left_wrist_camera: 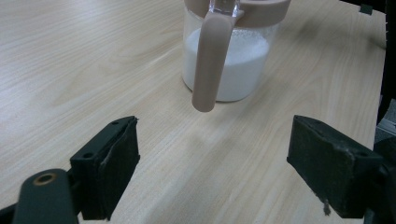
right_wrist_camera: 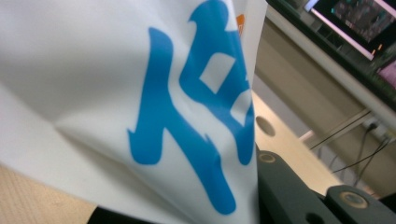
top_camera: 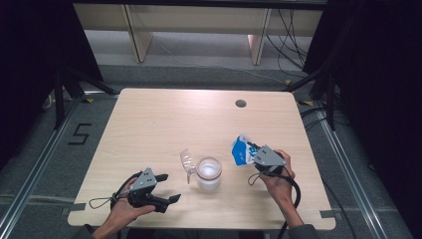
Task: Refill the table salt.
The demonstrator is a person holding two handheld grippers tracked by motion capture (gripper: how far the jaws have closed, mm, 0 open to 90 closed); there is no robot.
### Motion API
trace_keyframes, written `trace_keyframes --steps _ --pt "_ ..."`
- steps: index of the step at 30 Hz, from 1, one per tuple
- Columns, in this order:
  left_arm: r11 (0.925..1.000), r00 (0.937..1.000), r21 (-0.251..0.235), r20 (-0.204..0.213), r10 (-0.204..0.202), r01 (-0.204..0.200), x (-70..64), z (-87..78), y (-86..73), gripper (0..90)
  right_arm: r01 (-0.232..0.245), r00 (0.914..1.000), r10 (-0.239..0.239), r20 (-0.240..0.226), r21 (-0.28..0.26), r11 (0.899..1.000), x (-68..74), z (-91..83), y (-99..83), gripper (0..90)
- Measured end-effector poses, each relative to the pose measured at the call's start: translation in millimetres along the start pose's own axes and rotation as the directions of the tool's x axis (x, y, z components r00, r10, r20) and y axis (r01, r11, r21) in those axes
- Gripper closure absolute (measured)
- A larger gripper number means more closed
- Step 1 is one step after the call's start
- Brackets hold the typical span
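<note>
A clear jar [top_camera: 208, 173] with a beige rim holds white powder and stands near the table's front middle; its open lid [top_camera: 187, 163] sticks up on its left. In the left gripper view the jar [left_wrist_camera: 225, 60] is straight ahead, with its beige handle [left_wrist_camera: 209, 60] hanging in front. My left gripper [top_camera: 167, 188] is open, low over the table, left of the jar. My right gripper [top_camera: 250, 148] is shut on a blue and white bag [top_camera: 242, 150], held above the table right of the jar. The bag [right_wrist_camera: 140, 102] is pressed close to the right gripper's camera.
The light wooden table [top_camera: 164, 119] has a round cable hole [top_camera: 241, 103] at the back right. Black cables trail from both grippers. Wooden furniture legs and loose cables stand on the floor beyond the far edge.
</note>
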State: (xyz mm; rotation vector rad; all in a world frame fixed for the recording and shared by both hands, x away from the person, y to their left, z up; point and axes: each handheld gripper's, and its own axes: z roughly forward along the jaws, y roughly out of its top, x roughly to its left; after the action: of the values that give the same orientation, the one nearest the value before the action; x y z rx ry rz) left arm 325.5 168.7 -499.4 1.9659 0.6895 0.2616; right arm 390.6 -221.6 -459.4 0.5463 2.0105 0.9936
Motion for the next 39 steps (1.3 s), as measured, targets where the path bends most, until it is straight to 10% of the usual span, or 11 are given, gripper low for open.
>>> trace_keyframes --steps 12,19,36,39 --pt "0.9999 0.9999 0.005 -0.003 0.01 -0.01 -0.2 0.1 1.0 15.9 -0.205 0.9787 0.205 -0.011 -0.031 0.978 -20.2 0.4 -35.0 88.9" --pt "1.0 1.0 0.006 -0.006 0.006 -0.006 -0.5 0.7 0.9 15.8 -0.317 0.9483 0.317 -0.015 0.0 0.948 -26.7 4.8 -52.7 88.9" --pt "1.0 1.0 0.005 0.001 0.006 -0.006 0.1 1.0 0.9 15.9 -0.37 0.9291 0.37 -0.008 -0.02 0.929 -29.0 7.6 -67.0 80.1" --pt "1.0 1.0 0.002 0.003 0.002 -0.002 -0.2 1.5 1.0 15.8 -0.406 0.9135 0.406 -0.016 0.006 0.914 -27.6 5.1 -68.0 76.4"
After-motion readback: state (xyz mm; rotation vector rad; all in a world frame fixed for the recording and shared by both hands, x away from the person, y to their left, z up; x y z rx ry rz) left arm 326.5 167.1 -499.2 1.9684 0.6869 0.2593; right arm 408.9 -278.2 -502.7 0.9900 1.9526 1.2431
